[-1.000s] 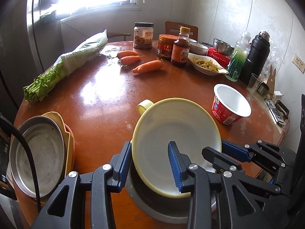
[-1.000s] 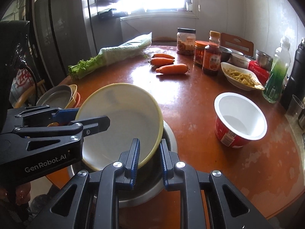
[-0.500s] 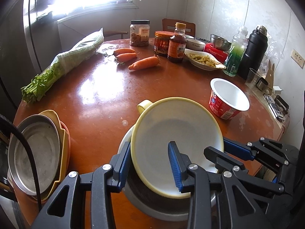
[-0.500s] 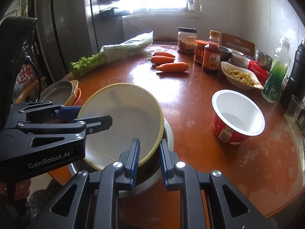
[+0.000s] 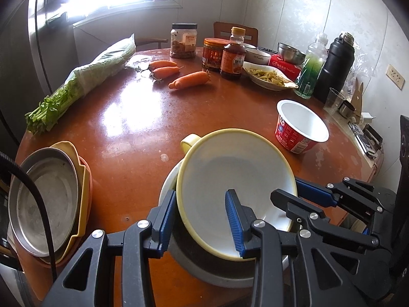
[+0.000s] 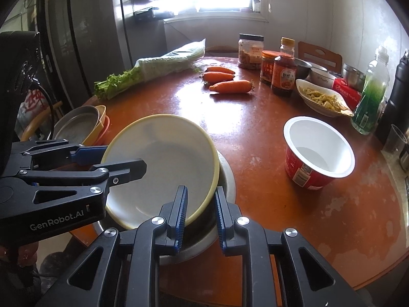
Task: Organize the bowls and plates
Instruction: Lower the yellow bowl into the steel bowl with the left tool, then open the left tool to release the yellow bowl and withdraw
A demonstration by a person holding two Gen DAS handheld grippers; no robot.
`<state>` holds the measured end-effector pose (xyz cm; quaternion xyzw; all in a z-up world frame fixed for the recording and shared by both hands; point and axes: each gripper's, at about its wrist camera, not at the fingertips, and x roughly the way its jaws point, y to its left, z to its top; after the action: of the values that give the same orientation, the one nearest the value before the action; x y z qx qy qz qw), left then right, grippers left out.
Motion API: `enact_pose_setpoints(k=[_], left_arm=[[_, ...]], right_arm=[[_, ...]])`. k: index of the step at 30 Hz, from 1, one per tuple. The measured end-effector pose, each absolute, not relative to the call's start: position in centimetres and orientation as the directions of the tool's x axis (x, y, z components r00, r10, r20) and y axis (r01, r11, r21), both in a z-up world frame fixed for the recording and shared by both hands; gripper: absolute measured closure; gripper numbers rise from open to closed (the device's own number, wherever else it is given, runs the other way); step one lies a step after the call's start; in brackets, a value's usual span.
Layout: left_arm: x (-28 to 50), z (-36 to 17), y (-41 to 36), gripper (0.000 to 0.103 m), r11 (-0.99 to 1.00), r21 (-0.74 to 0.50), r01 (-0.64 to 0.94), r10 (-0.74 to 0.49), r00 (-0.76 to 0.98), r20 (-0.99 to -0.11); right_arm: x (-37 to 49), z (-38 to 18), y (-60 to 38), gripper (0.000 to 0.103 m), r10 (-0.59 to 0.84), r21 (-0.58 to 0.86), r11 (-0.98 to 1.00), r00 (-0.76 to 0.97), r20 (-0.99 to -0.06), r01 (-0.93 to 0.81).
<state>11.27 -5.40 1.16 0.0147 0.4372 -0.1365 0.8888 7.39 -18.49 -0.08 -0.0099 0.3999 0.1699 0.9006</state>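
Round orange surface [image 5: 122,133] carries a tilted yellow-rimmed bowl [image 5: 230,176] over a steel bowl [image 6: 225,179]. Both grippers' jaws straddle its rim: left gripper [image 5: 202,220], right gripper [image 6: 200,212] nearly closed. Only the right view shows a hand [image 6: 15,253].

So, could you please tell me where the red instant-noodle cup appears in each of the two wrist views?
Left wrist view: the red noodle cup stands right of centre, beyond the yellow-rimmed bowl.
Right wrist view: the red noodle cup stands right of centre, level with the bowl.
Shared landmark: the nearest carrot lies farther up the table in both.
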Motion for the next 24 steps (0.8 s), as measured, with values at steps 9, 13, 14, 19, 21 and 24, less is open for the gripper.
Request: enact_pose_setpoints(k=[9, 13, 14, 19, 21, 24], left_arm=[[10.92, 1.39, -5.21, 0.064, 0.960, -0.086, 0.265, -0.232, 0.588, -0.775], [10.87, 1.37, -5.20, 0.064, 0.961, -0.081, 0.266, -0.229, 0.591, -0.773], [10.85, 1.39, -5.18, 0.064, 0.960, -0.083, 0.266, -0.230, 0.592, -0.773], [10.63, 1.66, -5.26, 0.061, 0.959, -0.081, 0.272, -0.235, 0.599, -0.765], [10.42, 1.86, -5.29, 0.059, 0.960, -0.076, 0.271, -0.231, 0.606, -0.761], [10.34, 2.07, -5.25, 0.058, 0.960, -0.075, 0.269, -0.230, 0.610, -0.758]], right_arm=[[7.44, 0.01, -18.44, 0.081, 0.292, 0.116, 0.945, 0.626, -0.723, -0.306], [7.53, -0.05, -18.51, 0.081, 0.290, 0.113, 0.945, 0.625, -0.725, -0.306], [7.56, -0.06, -18.52, 0.081, 0.290, 0.115, 0.945, 0.625, -0.725, -0.305], [7.59, 0.09, -18.55, 0.080, 0.290, 0.118, 0.946, 0.625, -0.725, -0.302], [7.59, 0.12, -18.55, 0.077, 0.293, 0.124, 0.946, 0.624, -0.724, -0.301], [7.57, 0.22, -18.51, 0.070, 0.294, 0.125, 0.946, 0.626, -0.722, -0.300]])
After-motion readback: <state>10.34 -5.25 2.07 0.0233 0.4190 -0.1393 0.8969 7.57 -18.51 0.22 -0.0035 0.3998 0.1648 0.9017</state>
